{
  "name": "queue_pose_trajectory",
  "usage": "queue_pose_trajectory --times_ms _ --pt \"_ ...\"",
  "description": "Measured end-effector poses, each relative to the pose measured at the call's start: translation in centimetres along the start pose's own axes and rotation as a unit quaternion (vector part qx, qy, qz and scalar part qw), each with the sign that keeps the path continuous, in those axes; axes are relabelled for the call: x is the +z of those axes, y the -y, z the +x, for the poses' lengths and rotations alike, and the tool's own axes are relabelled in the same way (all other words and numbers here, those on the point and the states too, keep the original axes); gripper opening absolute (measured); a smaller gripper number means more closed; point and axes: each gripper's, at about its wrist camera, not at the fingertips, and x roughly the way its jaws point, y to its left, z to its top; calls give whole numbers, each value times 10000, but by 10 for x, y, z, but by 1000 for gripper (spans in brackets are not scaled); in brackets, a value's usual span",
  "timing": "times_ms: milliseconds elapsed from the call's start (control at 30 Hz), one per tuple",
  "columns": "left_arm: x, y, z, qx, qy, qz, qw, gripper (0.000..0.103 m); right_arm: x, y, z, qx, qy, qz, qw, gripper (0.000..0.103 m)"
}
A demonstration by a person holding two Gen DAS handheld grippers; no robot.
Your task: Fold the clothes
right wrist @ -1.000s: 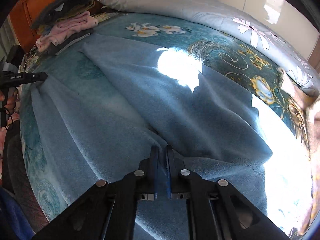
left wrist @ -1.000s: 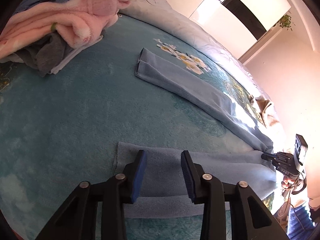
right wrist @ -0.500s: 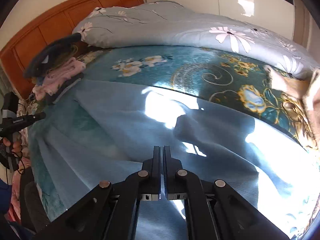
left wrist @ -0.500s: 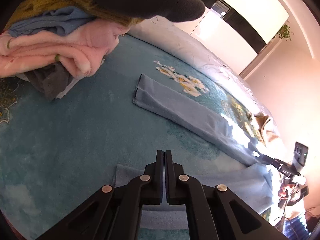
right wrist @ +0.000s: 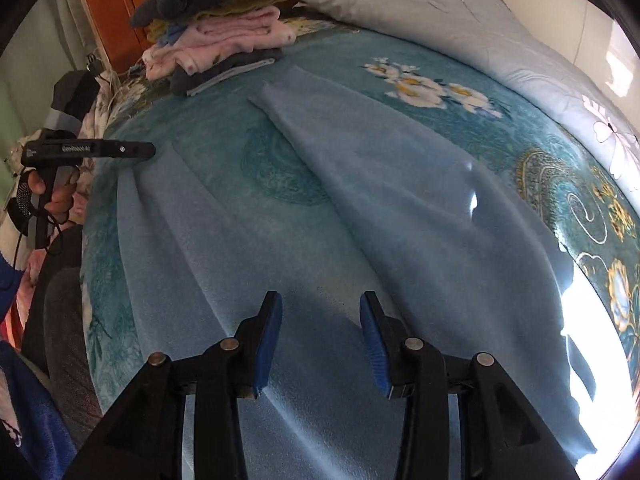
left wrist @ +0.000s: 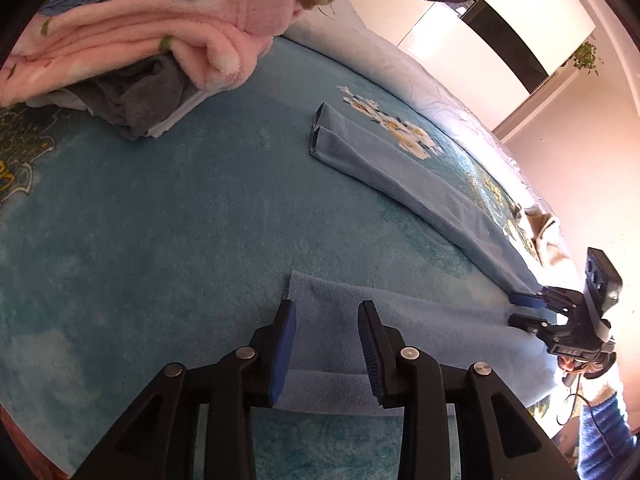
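Left wrist view shows the left gripper (left wrist: 326, 344) with its fingers spread, holding nothing, poised over the end of one leg of the trousers (left wrist: 420, 328). These are pale blue, of a soft fleecy cloth, and lie flat on the teal floral bedspread (left wrist: 160, 220). The two legs splay apart into a V, with the far leg's open cuff toward the pillow. From the right wrist view, the trousers (right wrist: 360, 220) spread wide with shallow creases running along the near leg and a bright patch of sun at the right. The right gripper (right wrist: 320, 340) also has its fingers spread, empty, above the waist end. A pile (right wrist: 224, 36) of folded clothes sits beyond the cuffs, near the headboard (right wrist: 116, 8).
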Motion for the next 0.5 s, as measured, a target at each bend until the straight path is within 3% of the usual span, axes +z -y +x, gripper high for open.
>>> queue_pose_trajectory --times_ms 133,167,267,500 --pt "3 -3 5 -69 -55 45 10000 36 -3 -3 4 15 -59 -33 10000 38" --pt "6 -4 6 -89 -58 45 9999 36 -4 -3 3 24 -38 -31 10000 23" --pt "14 -5 10 -21 -23 30 10000 36 -7 -5 1 52 28 -25 10000 8" --pt "21 -3 17 -113 22 49 9999 38 2 7 -14 -190 495 259 9983 3"
